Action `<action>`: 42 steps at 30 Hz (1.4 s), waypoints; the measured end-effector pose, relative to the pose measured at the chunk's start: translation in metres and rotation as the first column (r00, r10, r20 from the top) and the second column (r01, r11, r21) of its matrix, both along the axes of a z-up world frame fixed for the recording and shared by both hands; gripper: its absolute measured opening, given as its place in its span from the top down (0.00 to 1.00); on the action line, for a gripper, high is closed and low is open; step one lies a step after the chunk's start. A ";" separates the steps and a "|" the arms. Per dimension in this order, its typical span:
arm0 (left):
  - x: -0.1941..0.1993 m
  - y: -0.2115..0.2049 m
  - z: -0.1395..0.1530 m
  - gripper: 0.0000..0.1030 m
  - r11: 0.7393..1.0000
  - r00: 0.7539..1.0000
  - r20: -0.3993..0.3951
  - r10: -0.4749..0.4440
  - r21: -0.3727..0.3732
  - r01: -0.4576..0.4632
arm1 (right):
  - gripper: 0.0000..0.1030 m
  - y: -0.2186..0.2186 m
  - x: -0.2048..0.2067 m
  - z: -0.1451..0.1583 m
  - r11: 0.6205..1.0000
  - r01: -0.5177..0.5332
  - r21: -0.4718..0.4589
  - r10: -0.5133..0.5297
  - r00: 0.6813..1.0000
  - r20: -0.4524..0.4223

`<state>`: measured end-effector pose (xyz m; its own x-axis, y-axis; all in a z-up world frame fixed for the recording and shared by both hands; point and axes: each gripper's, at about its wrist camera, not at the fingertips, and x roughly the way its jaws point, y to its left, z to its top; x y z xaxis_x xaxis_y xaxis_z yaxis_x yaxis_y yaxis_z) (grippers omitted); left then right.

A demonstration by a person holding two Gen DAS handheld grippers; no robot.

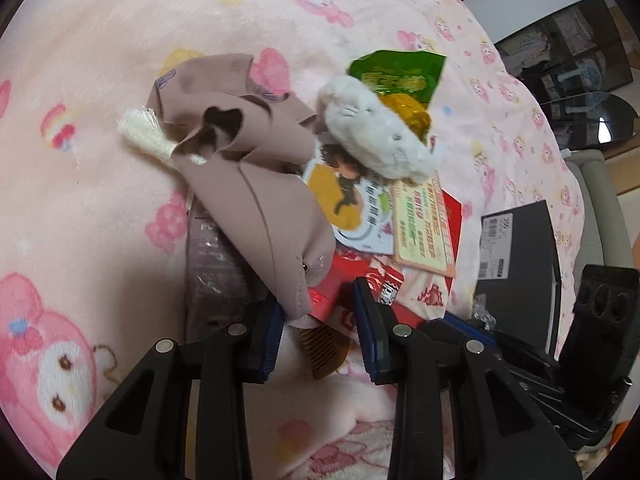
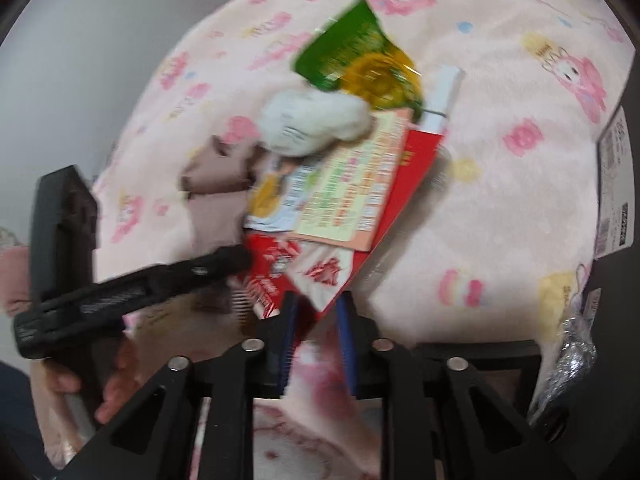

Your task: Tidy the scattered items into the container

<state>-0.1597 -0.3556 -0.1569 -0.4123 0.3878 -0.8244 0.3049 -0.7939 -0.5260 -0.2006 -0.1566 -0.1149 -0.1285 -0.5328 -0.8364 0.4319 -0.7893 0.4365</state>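
comb (image 1: 322, 350) only in left view, right tongs (image 2: 318, 332) maybe gripping red packet (image 2: 320, 280)

Right wrist view motion-blurred; print on green foil snack packet (image 2: 352, 50) unreadable. Black cardboard box (image 2: 618, 184) cut by right edge. Brown wooden comb (image 1: 322, 346), lower centre, half hidden under mauve fabric garment (image 1: 256, 184).

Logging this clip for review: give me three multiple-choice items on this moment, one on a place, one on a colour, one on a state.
1. The white plush toy lies:
A. on the pile
B. inside the box
C. on the floor

2. The packet behind the toy is:
A. blue
B. green
C. black

3. The left gripper is:
A. shut on the toy
B. open
C. out of view

A: it rests on cards and wrappers.
B: its foil is green.
B: its blue pads stand apart, gripping nothing.
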 end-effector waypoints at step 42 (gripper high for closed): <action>-0.009 0.046 -0.001 0.70 0.965 0.963 0.066 -0.263 0.021 0.262 | 0.82 0.026 0.010 0.007 0.989 0.088 0.119 -0.086 0.996 -0.024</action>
